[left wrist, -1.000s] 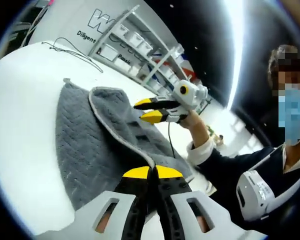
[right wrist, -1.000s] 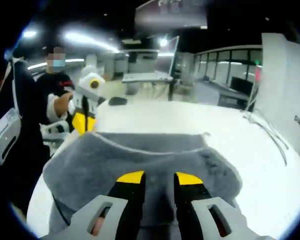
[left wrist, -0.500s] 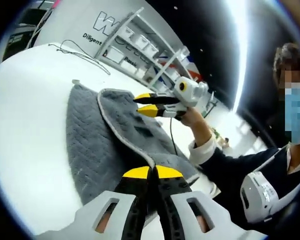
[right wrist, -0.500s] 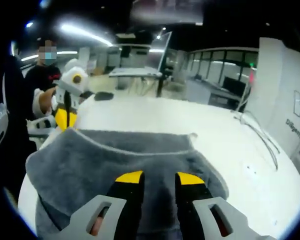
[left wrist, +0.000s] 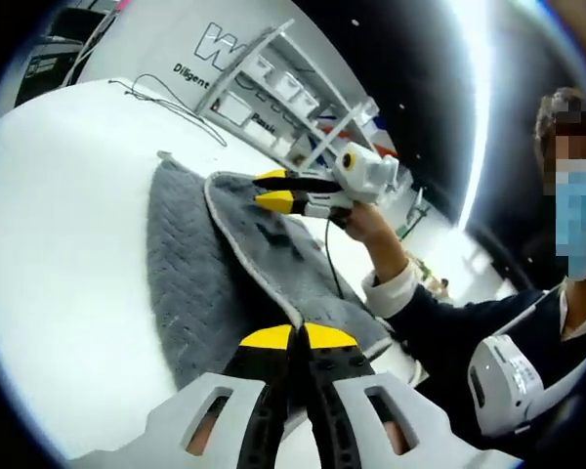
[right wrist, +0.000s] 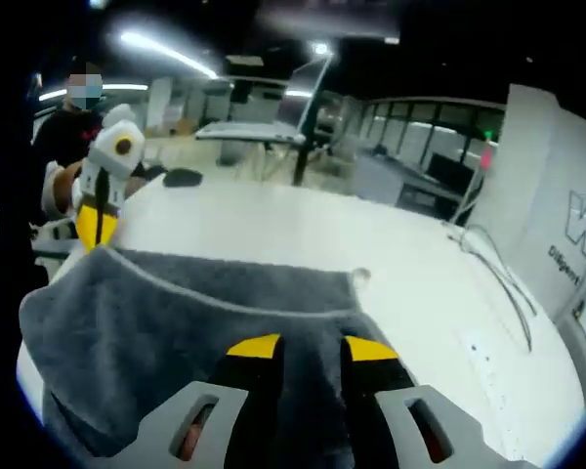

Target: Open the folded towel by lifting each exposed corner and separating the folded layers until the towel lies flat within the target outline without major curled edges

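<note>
Grey quilted towel with a pale piped hem (left wrist: 200, 283) lies on the round white bench (left wrist: 59, 244), still partly folded: an upper layer is raised off the lower one, its hem running as a curved ridge from the left gripper (left wrist: 293, 337) away to the right gripper (left wrist: 273, 189).

Left gripper: yellow-tipped fingers (left wrist: 266, 338) pressed together on the near end of that hem; holding the towel corner.

Right gripper: in the left gripper view it sits at the far end of the raised layer, fingers narrow, with cloth apparently between them. In the right gripper view its own fingers (right wrist: 259, 347) are a small gap apart with towel (right wrist: 176, 322) draped over and around them; judged to be pinching the edge, though the contact itself is hidden.

Key relation: the lifted edge's long axis runs gripper to gripper, so both are equally on it. The lower layer lies beyond the hem; the upper layer probably has to be carried across and away from it.

View differences: the left gripper view shows the lower layer and white shelving (left wrist: 293, 107). The right gripper view shows the left gripper (right wrist: 96, 227) at the towel's far corner, plus a loose cable (right wrist: 488, 264) on the bench well beyond the towel. No target outline is discernible.
</note>
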Motion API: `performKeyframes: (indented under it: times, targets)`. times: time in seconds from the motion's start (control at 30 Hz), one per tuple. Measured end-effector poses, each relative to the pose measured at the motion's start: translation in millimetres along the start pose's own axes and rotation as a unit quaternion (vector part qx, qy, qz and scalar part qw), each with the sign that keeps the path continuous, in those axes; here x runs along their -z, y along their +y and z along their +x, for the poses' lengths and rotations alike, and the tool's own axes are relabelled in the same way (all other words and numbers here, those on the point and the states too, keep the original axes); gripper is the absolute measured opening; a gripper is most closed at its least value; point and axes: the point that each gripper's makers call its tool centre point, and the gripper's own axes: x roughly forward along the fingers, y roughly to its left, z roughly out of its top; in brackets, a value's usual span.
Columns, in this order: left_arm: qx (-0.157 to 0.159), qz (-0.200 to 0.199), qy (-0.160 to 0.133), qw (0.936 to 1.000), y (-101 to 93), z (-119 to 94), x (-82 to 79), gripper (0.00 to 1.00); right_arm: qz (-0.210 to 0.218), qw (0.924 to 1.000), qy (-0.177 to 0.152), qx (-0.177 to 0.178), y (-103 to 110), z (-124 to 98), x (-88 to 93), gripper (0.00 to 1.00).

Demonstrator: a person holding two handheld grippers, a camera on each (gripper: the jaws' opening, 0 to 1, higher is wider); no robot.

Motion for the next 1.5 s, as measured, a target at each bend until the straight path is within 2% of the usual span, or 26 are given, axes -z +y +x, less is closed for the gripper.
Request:
performKeyframes:
  times: [0.33, 0.63, 0.73, 0.83, 0.93, 1.03, 1.23, 1.3, 1.5]
  targets:
    - [0.000, -0.001, -0.002, 1.0000, -1.4, 3, 0.2, 0.02, -0.012, 0.9996, 0.022, 0.015, -12, 23, 1.2, 0.19]
    - [-0.007, 0.006, 0.009, 0.9999, 2.0, 3, 3.9, 0.02, -0.028, 0.9981, 0.048, 0.027, -19, 41, 11.1, 0.19]
    - [-0.007, 0.003, 0.011, 0.9999, 1.7, 2, 4.0, 0.02, -0.028, 0.9972, 0.065, 0.024, -21, 44, 17.9, 0.19]
    - [-0.007, 0.002, 0.010, 0.9999, 1.2, 2, 3.3, 0.02, -0.024, 0.9974, 0.066, 0.018, -20, 47, 20.1, 0.19]
    - [-0.006, 0.001, 0.010, 0.9999, 0.3, 2, 3.1, 0.02, -0.027, 0.9972, 0.069, 0.014, -20, 49, 20.7, 0.16]
    - [-0.006, 0.001, 0.010, 0.9999, -0.7, 3, 4.8, 0.02, -0.023, 0.9971, 0.072, 0.003, -16, 51, 23.1, 0.09]
    - [-0.002, -0.009, 0.009, 0.9999, -2.3, 3, 5.0, 0.02, -0.003, 0.9971, 0.075, -0.006, -16, 51, 26.5, 0.07]
    - [-0.003, -0.007, 0.011, 0.9999, -3.8, 4, 5.1, 0.02, 0.001, 0.9970, 0.077, -0.012, -18, 54, 26.9, 0.02]
    - [0.001, -0.010, 0.008, 0.9999, -6.1, 2, 2.5, 0.02, 0.005, 0.9972, 0.075, -0.007, -21, 50, 23.3, 0.00]
